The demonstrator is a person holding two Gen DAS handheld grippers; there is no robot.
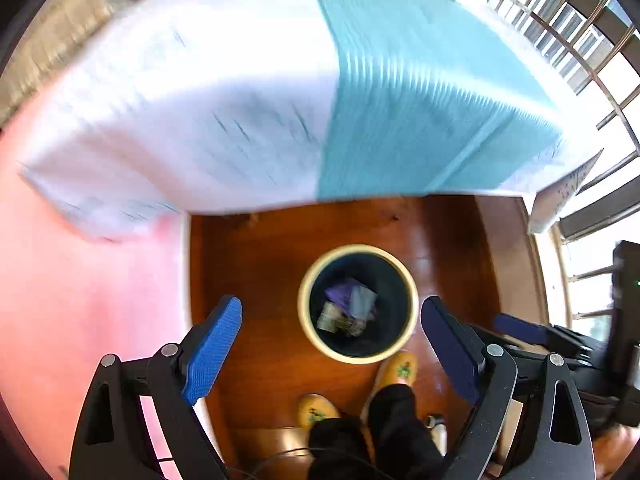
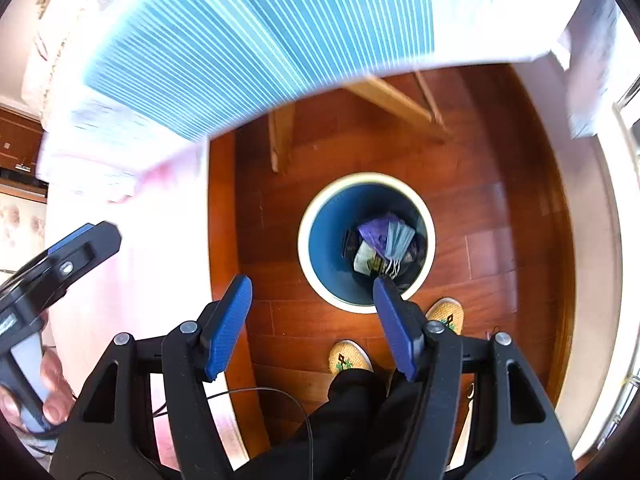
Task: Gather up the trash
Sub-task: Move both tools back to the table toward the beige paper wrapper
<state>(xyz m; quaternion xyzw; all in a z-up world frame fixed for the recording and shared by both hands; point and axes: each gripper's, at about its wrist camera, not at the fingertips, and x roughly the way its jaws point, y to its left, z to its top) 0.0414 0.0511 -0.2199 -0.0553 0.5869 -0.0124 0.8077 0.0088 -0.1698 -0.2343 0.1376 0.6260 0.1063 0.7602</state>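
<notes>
A round waste bin (image 1: 305,312) with a cream rim and dark blue inside stands on the wooden floor; it also shows in the right wrist view (image 2: 324,240). Trash lies at its bottom: a purple wrapper (image 2: 374,232), a light blue face mask (image 2: 398,242) and a pale packet (image 2: 365,258). My left gripper (image 1: 331,320) is open and empty, held above the bin. My right gripper (image 2: 311,300) is open and empty, above the bin's near-left rim. The right gripper's tip (image 1: 520,328) shows at the right of the left wrist view.
A table with a white and blue-striped cloth (image 1: 400,92) overhangs beyond the bin; its wooden legs (image 2: 280,136) stand behind the bin. A pink rug (image 1: 80,280) lies left. The person's yellow slippers (image 1: 398,368) stand beside the bin. Windows (image 1: 592,60) are at right.
</notes>
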